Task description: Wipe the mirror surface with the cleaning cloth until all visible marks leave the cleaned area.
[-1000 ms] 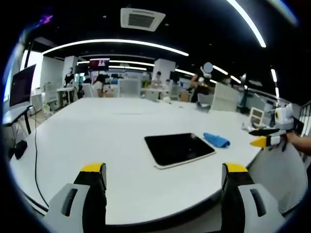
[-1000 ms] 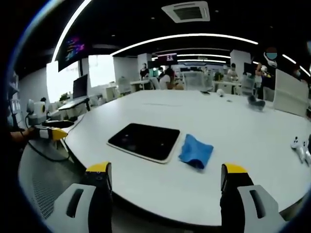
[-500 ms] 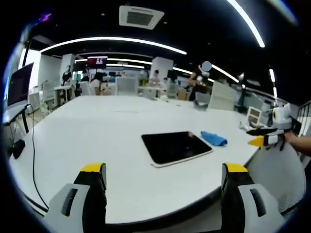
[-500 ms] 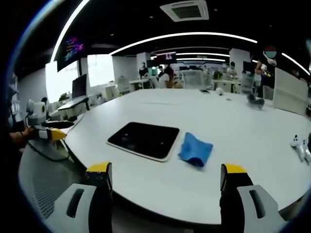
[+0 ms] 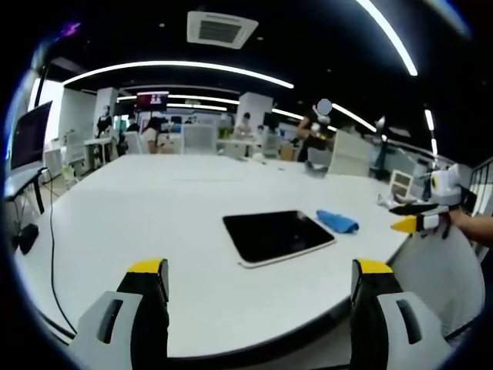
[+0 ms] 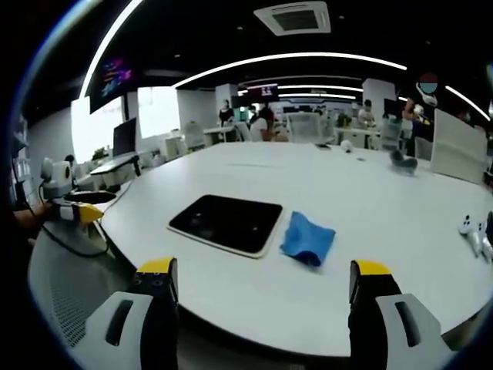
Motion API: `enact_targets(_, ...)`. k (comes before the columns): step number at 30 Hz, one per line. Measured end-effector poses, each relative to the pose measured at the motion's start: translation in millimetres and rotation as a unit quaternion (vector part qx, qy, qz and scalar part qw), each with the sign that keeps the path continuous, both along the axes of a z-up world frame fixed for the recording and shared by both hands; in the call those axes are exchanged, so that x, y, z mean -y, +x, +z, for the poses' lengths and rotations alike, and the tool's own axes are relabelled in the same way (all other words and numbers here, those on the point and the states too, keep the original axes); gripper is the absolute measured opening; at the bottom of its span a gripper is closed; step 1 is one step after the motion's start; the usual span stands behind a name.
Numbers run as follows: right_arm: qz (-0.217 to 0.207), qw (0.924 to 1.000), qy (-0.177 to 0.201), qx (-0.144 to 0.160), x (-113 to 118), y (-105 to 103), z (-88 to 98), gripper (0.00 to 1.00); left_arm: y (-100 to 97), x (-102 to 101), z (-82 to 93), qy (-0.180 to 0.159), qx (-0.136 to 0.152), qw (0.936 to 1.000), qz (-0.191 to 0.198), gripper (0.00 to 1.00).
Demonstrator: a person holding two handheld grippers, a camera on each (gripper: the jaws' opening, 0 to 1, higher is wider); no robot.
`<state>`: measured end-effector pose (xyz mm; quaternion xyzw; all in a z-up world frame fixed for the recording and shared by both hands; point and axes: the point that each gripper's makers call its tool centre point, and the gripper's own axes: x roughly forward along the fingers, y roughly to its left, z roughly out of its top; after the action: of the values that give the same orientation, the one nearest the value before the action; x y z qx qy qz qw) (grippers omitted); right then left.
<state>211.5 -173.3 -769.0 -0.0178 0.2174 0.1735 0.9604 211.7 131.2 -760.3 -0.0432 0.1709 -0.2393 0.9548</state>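
A dark rectangular mirror (image 5: 277, 235) (image 6: 226, 223) with a pale rim lies flat on the white table (image 5: 154, 208) (image 6: 370, 208). A crumpled blue cleaning cloth (image 5: 337, 221) (image 6: 308, 237) rests on the table beside the mirror's short edge, apart from it. My left gripper (image 5: 258, 308) is open, held back over the table's near edge with nothing between its yellow-tipped jaws; it also appears at the far left of the right gripper view (image 6: 81, 212). My right gripper (image 6: 260, 308) is open too, off the table's edge, and appears at the right of the left gripper view (image 5: 416, 220).
A small white object (image 6: 471, 231) lies near the table's right edge in the right gripper view. A grey item (image 6: 404, 160) sits at the far side. Desks, monitors and people fill the office behind. A cable (image 5: 52, 254) hangs by the left edge.
Both views have shifted only slightly; the mirror and cloth lie where they were. Both grippers stay open and apart from them.
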Motion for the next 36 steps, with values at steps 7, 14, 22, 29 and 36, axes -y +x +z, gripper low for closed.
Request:
enact_targets(7, -0.005, 1.0, 0.0, 0.001, 1.6, 0.3, 0.2, 0.91, 0.2, 1.9, -1.5, 0.003, -0.005, 1.0, -0.006, 0.99)
enact_targets(14, -0.002, 1.0, 0.001, 0.002, 0.9, -0.3, 0.4, 0.9, -0.4, 1.3, -3.6, 0.009, -0.01, 0.9999, -0.006, 0.99)
enact_targets(22, 0.0, 1.0, 0.0, 0.004, 0.5, -0.3, 1.1, 0.9, -0.5, 2.6, -1.8, 0.003, -0.006, 1.0, -0.006, 0.99)
enact_targets(29, 0.003, 1.0, 0.0, 0.008, 2.3, 0.7, 2.1, 0.91, -1.0, 1.6, -3.0, 0.003, -0.01, 0.9999, -0.005, 0.99)
enact_targets(36, -0.005, 0.9999, 0.011, 0.0, 4.1, 0.8, 0.6, 0.9, -1.0, 1.2, -3.3, 0.003, -0.012, 0.9999, -0.006, 0.99)
